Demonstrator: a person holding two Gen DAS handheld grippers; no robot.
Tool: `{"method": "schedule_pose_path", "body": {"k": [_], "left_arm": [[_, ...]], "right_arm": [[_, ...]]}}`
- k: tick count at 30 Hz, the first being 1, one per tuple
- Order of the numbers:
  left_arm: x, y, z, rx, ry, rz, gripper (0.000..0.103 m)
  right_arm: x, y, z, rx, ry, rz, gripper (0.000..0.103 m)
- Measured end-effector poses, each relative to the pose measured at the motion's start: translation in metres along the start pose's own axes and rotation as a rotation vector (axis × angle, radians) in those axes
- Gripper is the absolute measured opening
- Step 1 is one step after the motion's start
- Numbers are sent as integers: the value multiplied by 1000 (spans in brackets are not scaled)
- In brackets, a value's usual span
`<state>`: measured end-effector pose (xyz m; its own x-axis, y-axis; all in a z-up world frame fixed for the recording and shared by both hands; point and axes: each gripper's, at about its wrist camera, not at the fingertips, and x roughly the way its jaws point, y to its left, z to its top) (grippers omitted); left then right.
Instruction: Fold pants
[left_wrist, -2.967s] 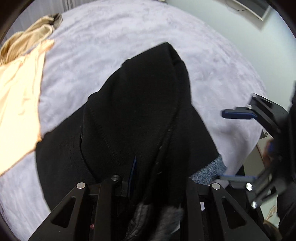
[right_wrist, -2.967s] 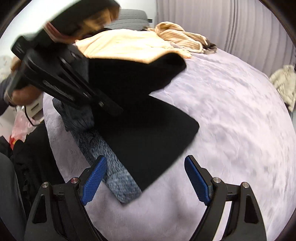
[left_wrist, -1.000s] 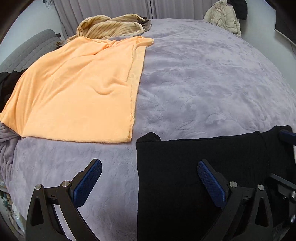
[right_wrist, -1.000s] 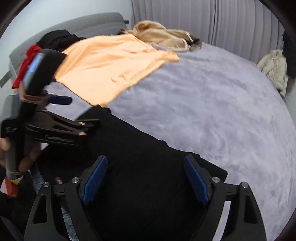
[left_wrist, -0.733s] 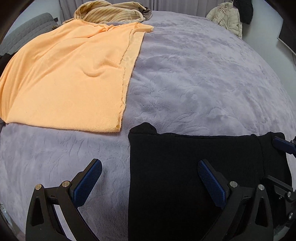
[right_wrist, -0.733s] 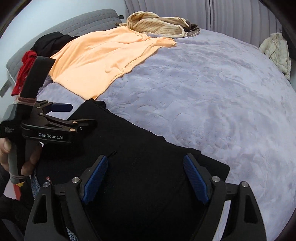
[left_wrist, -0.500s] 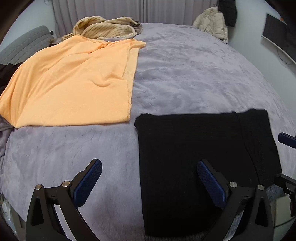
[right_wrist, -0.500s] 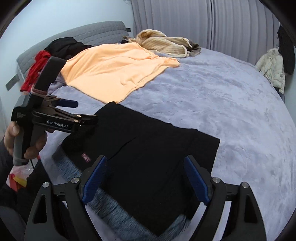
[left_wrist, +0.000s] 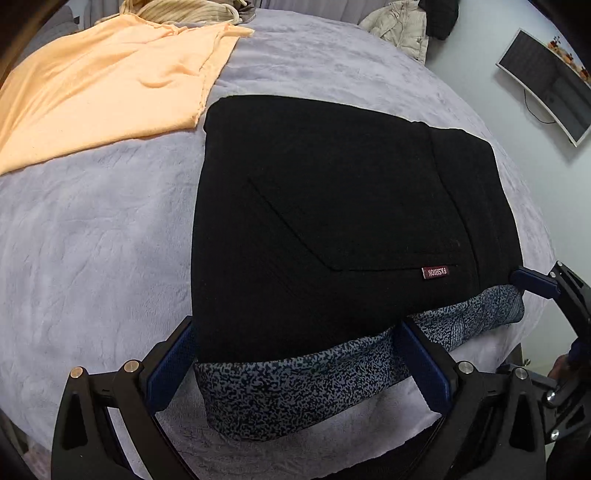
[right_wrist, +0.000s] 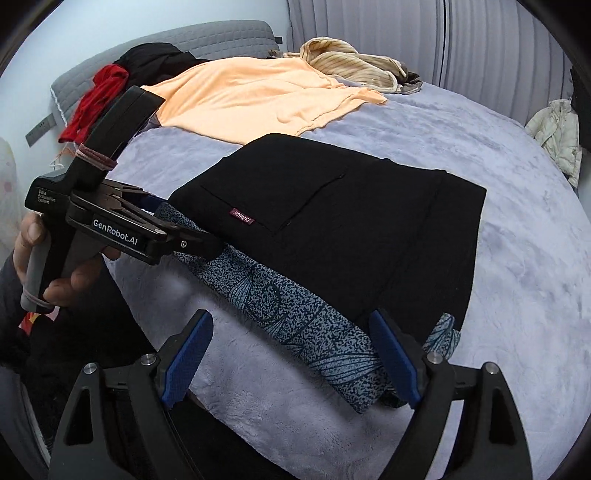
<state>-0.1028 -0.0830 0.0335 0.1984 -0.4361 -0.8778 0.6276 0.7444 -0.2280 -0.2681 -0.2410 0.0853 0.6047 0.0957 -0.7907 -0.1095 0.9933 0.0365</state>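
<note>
A: Reading the left wrist view from left to right: an orange cloth (left_wrist: 107, 77) lies spread at the far left of the bed (left_wrist: 92, 236), which has a grey plush cover. Beside it, near the middle, the black pants (left_wrist: 332, 206) lie folded flat, with a small red label (left_wrist: 436, 272) near their near right edge. A speckled blue-grey lining (left_wrist: 295, 391) sticks out from under the near edge of the fold.

B: And the left tongs (left_wrist: 295, 363)?

A: Wide apart. Their blue pads straddle the near edge of the pants and the lining; whether a pad touches the cloth cannot be told, but nothing is clamped. At the far right edge, the right tongs' blue pad reaches the lining's corner.

B: The right wrist view, same order?

A: At left, a hand (right_wrist: 55, 266) holds the grip of the left tongs, whose tip lies at the near left corner of the pants. A red garment (right_wrist: 96, 99) and a striped beige garment (right_wrist: 354, 62) lie at the head of the bed. The right tongs (right_wrist: 291, 356) stand wide, holding nothing, their right pad over the lining at the pants' near right corner.
</note>
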Motion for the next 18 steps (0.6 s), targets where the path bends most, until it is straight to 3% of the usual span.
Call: {"method": "schedule_pose_path", "body": {"k": [3, 7, 8, 12, 14, 18], "left_arm": [[-3, -6, -3, 28, -26, 45, 103], [0, -9, -1, 7, -22, 59, 103], [-1, -9, -1, 7, -25, 63, 103], [-4, -15, -4, 34, -43, 97, 103], [-4, -19, -6, 41, -45, 102, 103], [-7, -21, -8, 49, -52, 113, 103]], "right_arm": [[-16, -5, 14, 20, -50, -4, 89], [-13, -34, 50, 83, -98, -153, 91], [-3, -46, 59, 130, -82, -178, 91], [52, -82, 78, 291, 28, -128, 95], [75, -86, 77, 297, 82, -142, 103], [66, -72, 73, 271, 69, -197, 103]]}}
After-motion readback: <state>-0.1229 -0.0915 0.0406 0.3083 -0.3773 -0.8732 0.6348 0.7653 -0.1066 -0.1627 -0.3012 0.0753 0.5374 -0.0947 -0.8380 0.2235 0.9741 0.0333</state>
